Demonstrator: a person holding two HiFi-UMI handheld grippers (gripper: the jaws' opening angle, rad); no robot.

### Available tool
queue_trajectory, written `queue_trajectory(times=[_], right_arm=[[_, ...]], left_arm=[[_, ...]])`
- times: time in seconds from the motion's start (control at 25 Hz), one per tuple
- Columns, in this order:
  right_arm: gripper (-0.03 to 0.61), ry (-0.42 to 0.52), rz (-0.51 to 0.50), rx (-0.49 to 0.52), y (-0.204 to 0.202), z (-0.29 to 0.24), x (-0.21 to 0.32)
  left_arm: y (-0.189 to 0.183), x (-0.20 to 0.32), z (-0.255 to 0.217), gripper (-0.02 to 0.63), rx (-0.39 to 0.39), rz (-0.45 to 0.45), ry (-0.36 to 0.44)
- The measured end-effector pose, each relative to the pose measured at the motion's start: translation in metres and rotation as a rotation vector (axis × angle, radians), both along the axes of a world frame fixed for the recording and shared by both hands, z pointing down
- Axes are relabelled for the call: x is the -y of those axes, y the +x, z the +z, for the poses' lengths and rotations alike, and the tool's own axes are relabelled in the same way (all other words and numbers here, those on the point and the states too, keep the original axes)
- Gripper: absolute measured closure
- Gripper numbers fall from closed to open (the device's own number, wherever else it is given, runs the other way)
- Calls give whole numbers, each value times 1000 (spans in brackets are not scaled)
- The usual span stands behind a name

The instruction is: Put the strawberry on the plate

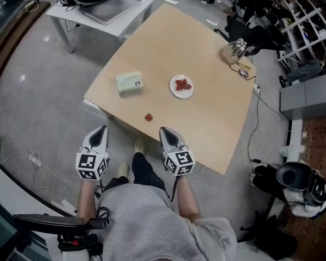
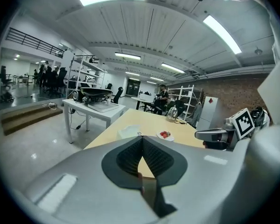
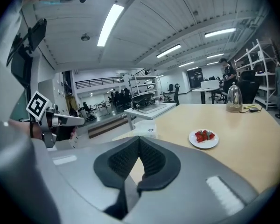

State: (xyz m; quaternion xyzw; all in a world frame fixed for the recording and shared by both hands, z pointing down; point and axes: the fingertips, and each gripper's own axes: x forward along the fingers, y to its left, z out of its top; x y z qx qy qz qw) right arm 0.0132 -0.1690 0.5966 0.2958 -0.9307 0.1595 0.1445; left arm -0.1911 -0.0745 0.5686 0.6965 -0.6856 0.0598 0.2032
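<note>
A single loose strawberry (image 1: pixel 148 117) lies on the light wooden table (image 1: pixel 206 124) close to its near edge. Beyond it stands a white plate (image 1: pixel 181 86) holding a few strawberries; the plate (image 2: pixel 165 135) also shows in the left gripper view, and the plate (image 3: pixel 204 138) in the right gripper view. My left gripper (image 1: pixel 102 129) hangs off the table's near-left corner, its jaws meeting at the tip (image 2: pixel 141 139), nothing in them. My right gripper (image 1: pixel 164 130) is at the near edge, just right of the loose strawberry, shut and empty (image 3: pixel 139 138). The jaws hide the loose strawberry in both gripper views.
A pale green box (image 1: pixel 130 83) sits left of the plate. A glass jar (image 1: pixel 236 50) and cables lie at the table's far right corner. A white side table (image 1: pixel 106 12) stands at back left, shelving (image 1: pixel 307 20) at right, a helmet (image 1: pixel 299 181) on the floor.
</note>
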Motion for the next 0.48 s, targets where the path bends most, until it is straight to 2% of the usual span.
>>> queue_trajectory(times=[0.48], right_arm=[[571,-130,-122,-90,-22,66,28]], left_arm=[[3,15,56,594,-61,-48,-151]])
